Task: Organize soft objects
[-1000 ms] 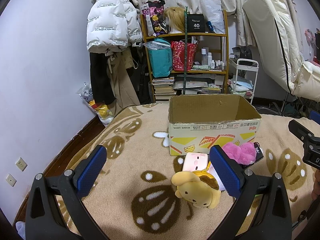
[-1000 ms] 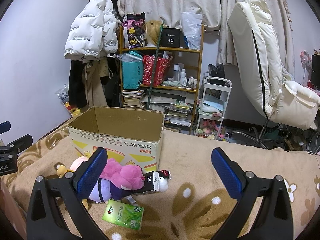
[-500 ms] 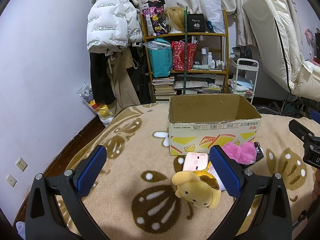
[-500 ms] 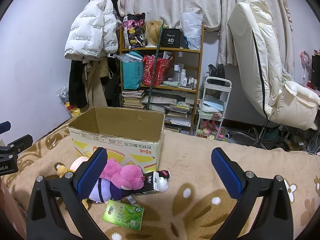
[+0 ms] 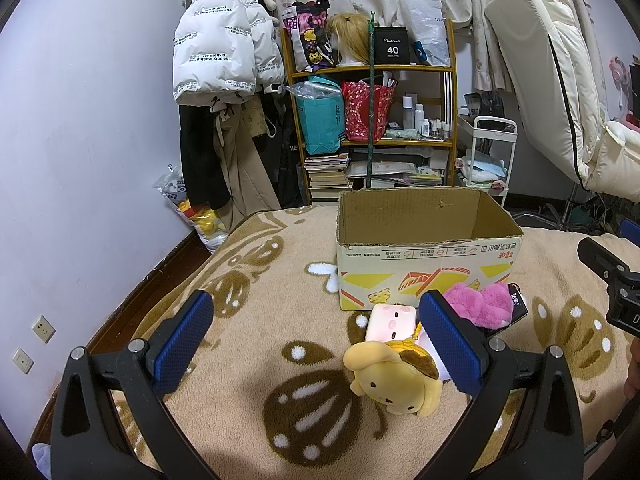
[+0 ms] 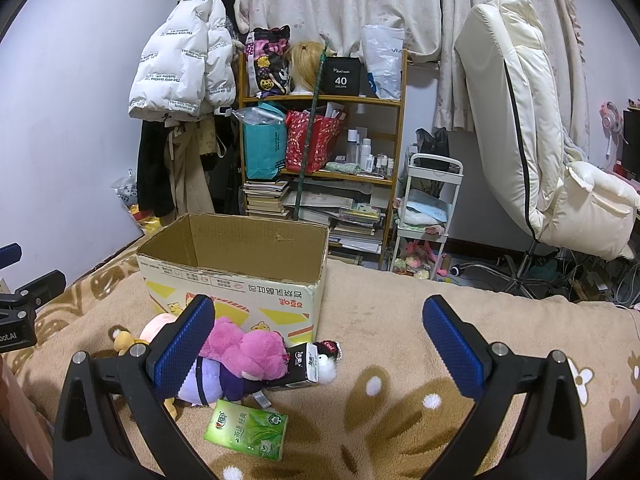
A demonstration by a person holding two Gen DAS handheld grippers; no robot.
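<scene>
- A beige blanket [image 6: 400, 320] with brown flower shapes is spreading under everything.
- An open cardboard box [image 5: 424, 256] is standing upright on it, its opening facing up.
- The left gripper [image 5: 316, 340] is hovering with its blue pads wide apart, gripping nothing; its right pad is showing in front of the toys.
- The right gripper [image 6: 320, 344] is likewise hanging spread, nothing between its pads.
- A pink plush [image 6: 248, 348] is lying against the box's front, resting on a purple plush [image 6: 204, 384].
- A yellow dog plush [image 5: 394, 380] is lying just beside a pink pouch [image 5: 390, 322].
- A green tissue pack [image 6: 246, 432] is lying near the plush pile.
</scene>
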